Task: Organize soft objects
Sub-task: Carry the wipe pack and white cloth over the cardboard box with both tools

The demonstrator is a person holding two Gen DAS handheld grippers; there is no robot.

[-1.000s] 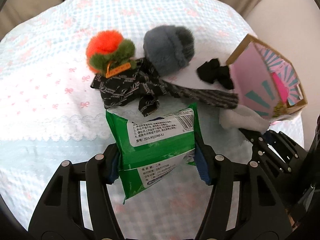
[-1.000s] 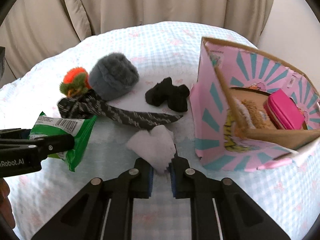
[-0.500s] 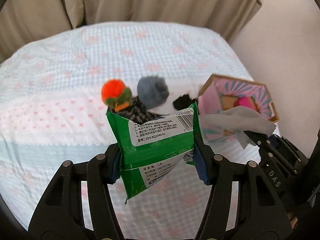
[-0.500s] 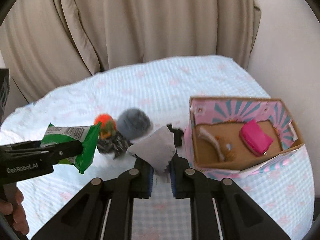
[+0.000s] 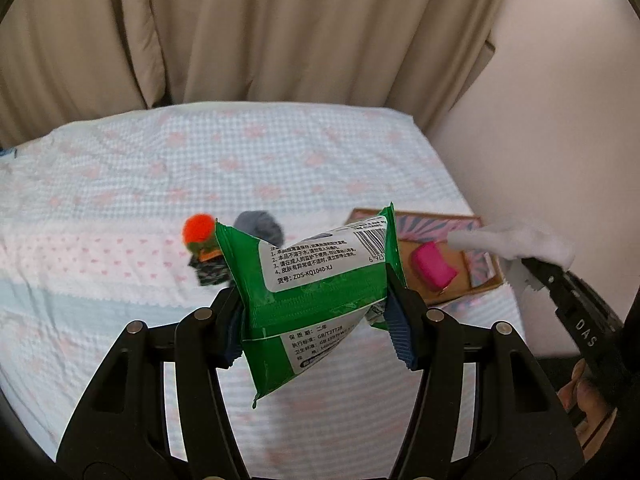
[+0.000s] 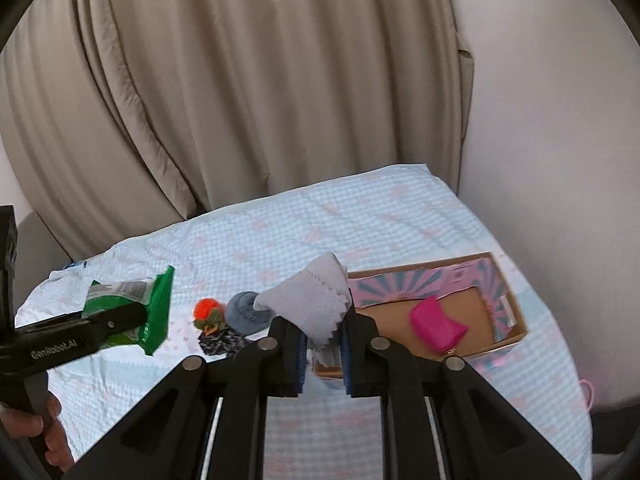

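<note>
a bed under a pale blue checked cover with pink bows fills the lower room, beige curtains behind it and a bare pale wall on the right. left of the cardboard box, the left gripper clamps a green wipes pack above the bed, then an orange pompom, a grey fluffy ball and a dark patterned cloth lie on the cover, and the right gripper pinches a white cloth just left of the box. a pink pouch lies in the box, whose near left corner the white cloth and fingers hide; the pack covers part of the ball and the dark cloth, and a hand is cut off at the left edge.
</note>
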